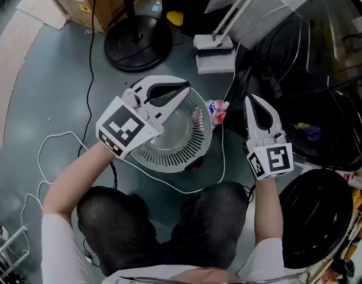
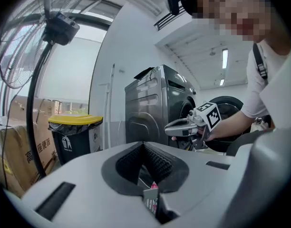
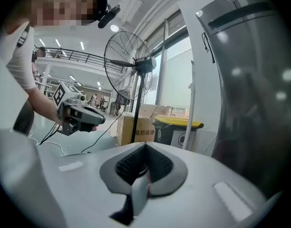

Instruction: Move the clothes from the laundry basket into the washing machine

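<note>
Retrieving the pink garment [image 1: 218,112] from the laundry basket [image 1: 169,155]
With both jaw pairs pressed together and empty, left gripper [image 1: 186,89] over the basket, right gripper [image 1: 252,101] just right of it. Spread the right jaws, pinch a thick fold of the garment at the basket's right rim, lift clear, then carry right of the basket to the washing machine [image 2: 155,108].

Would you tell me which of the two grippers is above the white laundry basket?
The left gripper: it is above the white basket, while the right gripper is off to the basket's side.
</note>
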The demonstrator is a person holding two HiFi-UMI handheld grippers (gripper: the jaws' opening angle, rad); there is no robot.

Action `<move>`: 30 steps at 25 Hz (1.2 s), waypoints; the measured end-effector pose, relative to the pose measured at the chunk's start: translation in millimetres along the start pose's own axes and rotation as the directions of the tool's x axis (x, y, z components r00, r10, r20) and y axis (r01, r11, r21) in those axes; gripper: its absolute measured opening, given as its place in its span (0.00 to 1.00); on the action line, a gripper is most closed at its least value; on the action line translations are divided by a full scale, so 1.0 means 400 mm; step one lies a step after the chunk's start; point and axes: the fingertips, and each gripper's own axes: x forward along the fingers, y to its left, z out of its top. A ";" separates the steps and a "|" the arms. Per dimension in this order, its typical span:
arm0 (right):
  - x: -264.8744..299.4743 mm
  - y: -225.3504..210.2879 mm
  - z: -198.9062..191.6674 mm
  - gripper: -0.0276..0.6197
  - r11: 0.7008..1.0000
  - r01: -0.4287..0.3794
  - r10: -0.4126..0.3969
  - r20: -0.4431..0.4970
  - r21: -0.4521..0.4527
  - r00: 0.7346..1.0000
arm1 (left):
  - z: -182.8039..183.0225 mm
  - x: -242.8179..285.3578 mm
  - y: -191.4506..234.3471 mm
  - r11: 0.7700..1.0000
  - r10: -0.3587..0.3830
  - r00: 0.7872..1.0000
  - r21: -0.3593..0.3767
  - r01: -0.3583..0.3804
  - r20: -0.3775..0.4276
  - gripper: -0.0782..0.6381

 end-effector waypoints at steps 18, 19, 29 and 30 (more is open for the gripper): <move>0.058 0.010 -0.254 0.06 0.994 -0.045 0.051 -0.058 0.102 0.997 | -0.307 -0.055 0.054 0.982 0.150 0.982 -0.099 -0.161 -0.115 0.12; 0.055 0.013 -0.252 0.06 0.994 -0.045 0.052 -0.066 0.104 0.996 | -0.307 -0.058 0.050 0.981 0.156 0.980 -0.098 -0.168 -0.123 0.12; -0.007 0.076 -0.071 0.06 0.996 -0.039 0.052 -0.154 0.086 0.987 | -0.117 -0.155 0.016 0.974 0.168 0.965 -0.116 -0.194 -0.203 0.12; -0.013 0.082 -0.046 0.06 0.997 -0.040 0.049 -0.159 0.060 0.986 | -0.087 -0.167 0.011 0.974 0.170 0.963 -0.113 -0.197 -0.207 0.12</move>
